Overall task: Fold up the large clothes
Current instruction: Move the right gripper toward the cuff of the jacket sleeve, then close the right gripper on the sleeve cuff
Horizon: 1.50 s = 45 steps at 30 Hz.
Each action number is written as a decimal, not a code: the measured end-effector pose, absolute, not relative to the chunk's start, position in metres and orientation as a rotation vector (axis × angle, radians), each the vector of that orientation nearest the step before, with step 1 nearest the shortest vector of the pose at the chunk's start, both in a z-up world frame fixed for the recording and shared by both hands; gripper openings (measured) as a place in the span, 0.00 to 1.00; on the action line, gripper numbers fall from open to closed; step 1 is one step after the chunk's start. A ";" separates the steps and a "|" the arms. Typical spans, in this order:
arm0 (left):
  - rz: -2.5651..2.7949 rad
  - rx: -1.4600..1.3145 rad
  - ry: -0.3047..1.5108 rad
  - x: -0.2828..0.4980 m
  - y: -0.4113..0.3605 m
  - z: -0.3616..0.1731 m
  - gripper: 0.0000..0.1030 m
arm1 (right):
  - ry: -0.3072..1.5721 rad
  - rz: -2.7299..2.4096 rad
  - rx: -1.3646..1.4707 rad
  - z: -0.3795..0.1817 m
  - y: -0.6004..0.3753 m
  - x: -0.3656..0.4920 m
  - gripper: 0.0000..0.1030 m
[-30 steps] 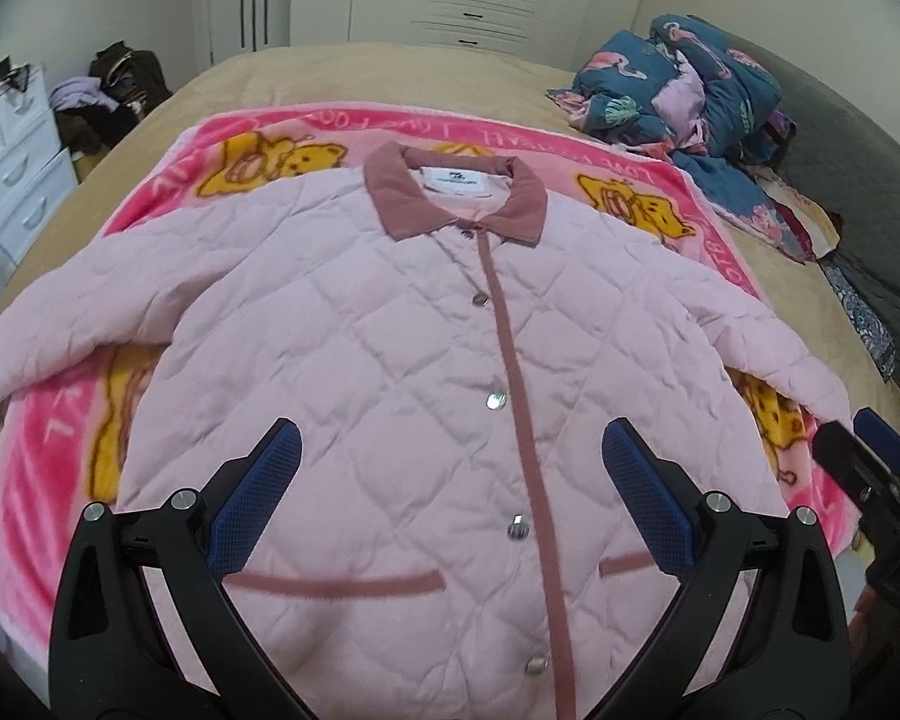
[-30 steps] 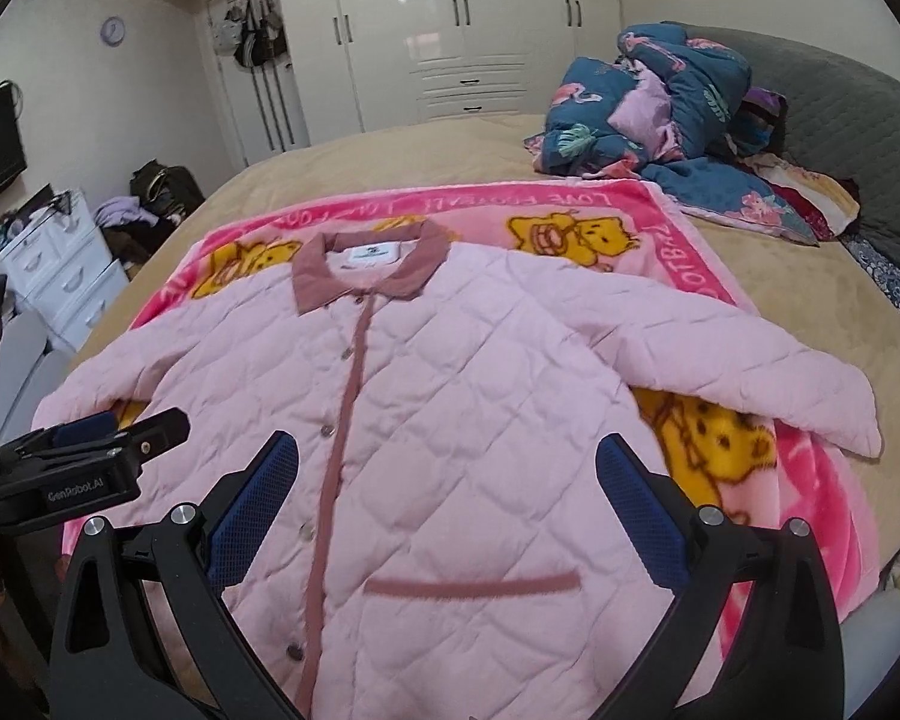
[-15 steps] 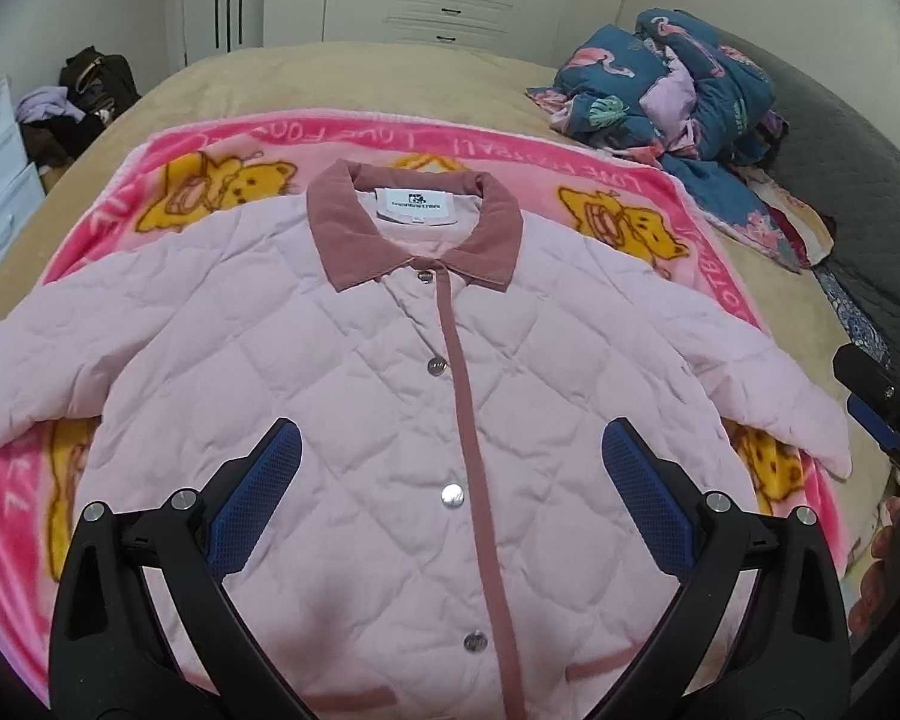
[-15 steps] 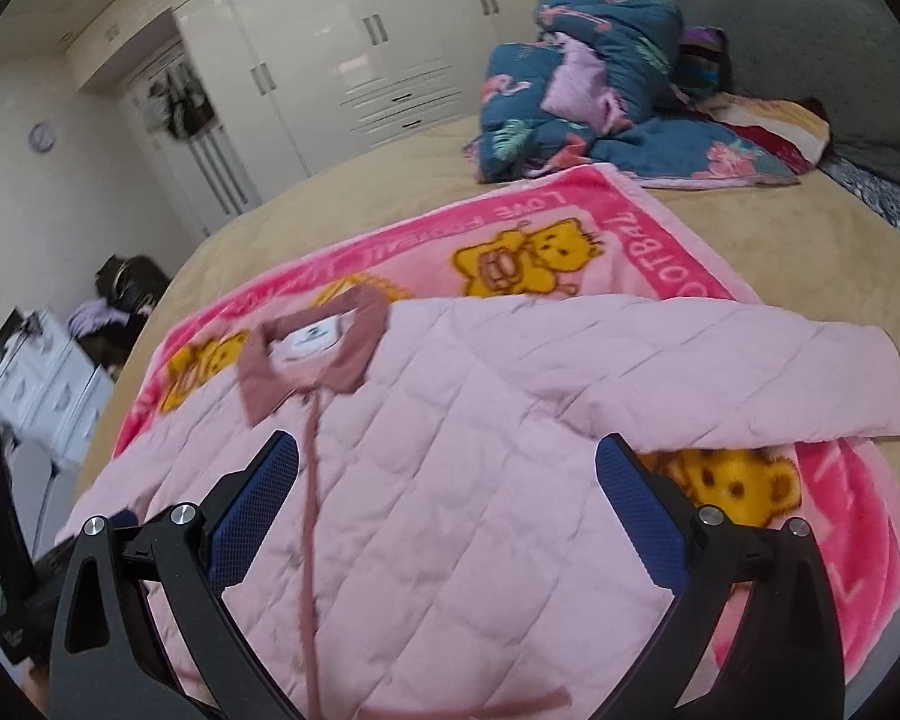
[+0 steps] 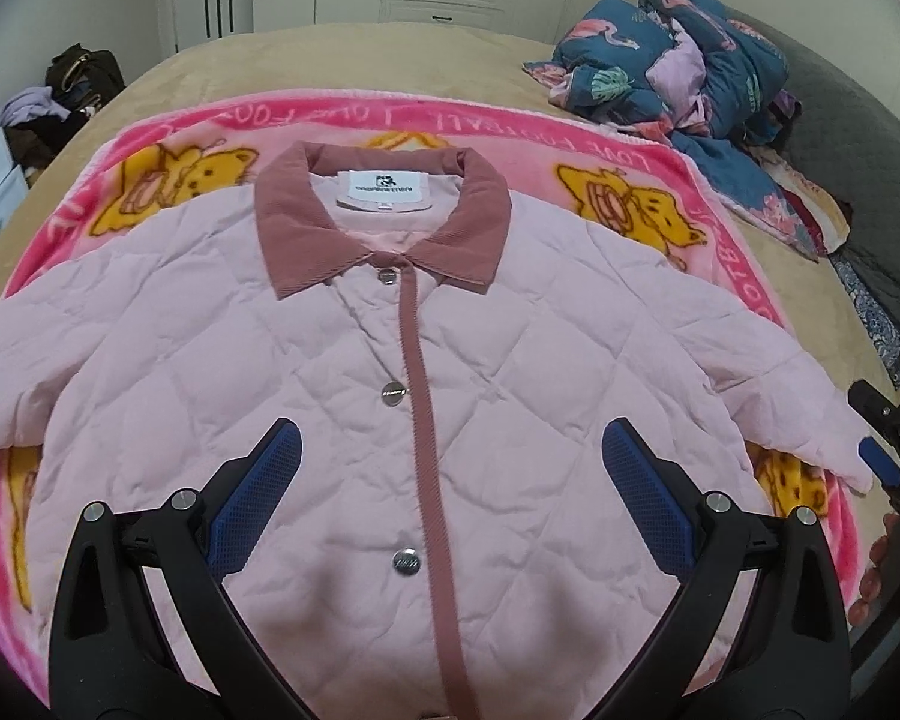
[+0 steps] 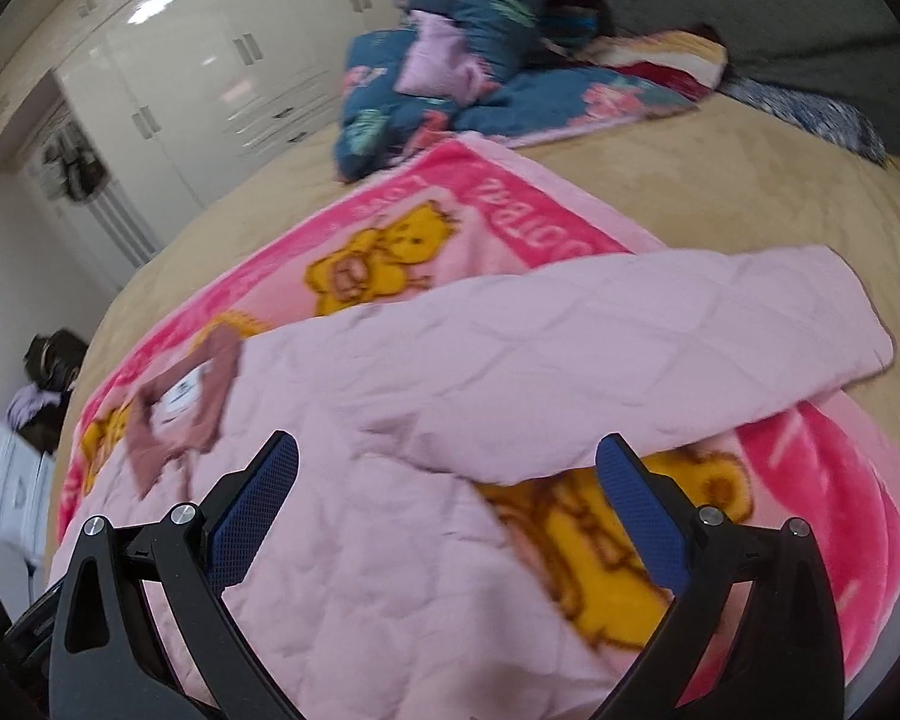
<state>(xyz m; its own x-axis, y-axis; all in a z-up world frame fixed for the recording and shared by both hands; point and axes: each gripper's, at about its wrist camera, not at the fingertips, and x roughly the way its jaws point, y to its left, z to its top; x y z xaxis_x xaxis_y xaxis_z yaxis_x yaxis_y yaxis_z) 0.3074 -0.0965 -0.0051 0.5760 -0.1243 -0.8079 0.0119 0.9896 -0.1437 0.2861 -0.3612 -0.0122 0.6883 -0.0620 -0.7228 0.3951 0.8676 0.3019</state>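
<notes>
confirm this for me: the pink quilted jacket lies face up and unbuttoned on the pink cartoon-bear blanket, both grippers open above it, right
Not quite: the pink quilted jacket is buttoned shut, not unbuttoned. The left wrist view shows its placket closed from the collar down, with the snaps fastened. The rest holds: it lies face up on the pink cartoon-bear blanket, with the left gripper and right gripper both open above it.

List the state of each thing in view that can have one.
Jacket: spread flat, face up, snapped shut, not yet folded.
Collar: folded down, label showing.
Right sleeve: stretched out sideways over the blanket.
Left tool: open, holding nothing.
Right tool: open, holding nothing.
Quilt: bunched in a heap.
</notes>
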 end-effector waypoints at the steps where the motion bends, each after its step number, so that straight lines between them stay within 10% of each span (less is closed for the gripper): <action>1: -0.083 -0.123 0.956 0.310 -0.099 -0.008 0.91 | 0.776 -0.285 0.469 -0.016 -0.367 0.285 0.96; 34: -0.053 -0.033 1.004 0.347 -0.146 -0.027 0.91 | 0.686 -0.691 1.073 -0.118 -0.600 0.254 0.96; 37: -0.031 -0.029 1.003 0.347 -0.136 -0.023 0.91 | 0.664 -0.708 1.127 -0.126 -0.614 0.253 0.84; 42: -0.016 -0.028 1.012 0.343 -0.121 -0.017 0.91 | 0.625 -0.628 1.028 -0.108 -0.610 0.263 0.29; 45: -0.037 -0.034 1.024 0.340 -0.114 -0.013 0.91 | 0.571 -0.562 0.949 -0.080 -0.597 0.267 0.23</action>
<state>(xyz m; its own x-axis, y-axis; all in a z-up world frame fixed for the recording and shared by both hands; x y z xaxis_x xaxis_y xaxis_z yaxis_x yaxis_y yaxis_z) 0.3401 -0.1144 -0.0131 0.5191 -0.0470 -0.8534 0.0154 0.9988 -0.0456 0.2673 -0.5974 -0.0802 0.7179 -0.1905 -0.6696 0.6665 0.4659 0.5820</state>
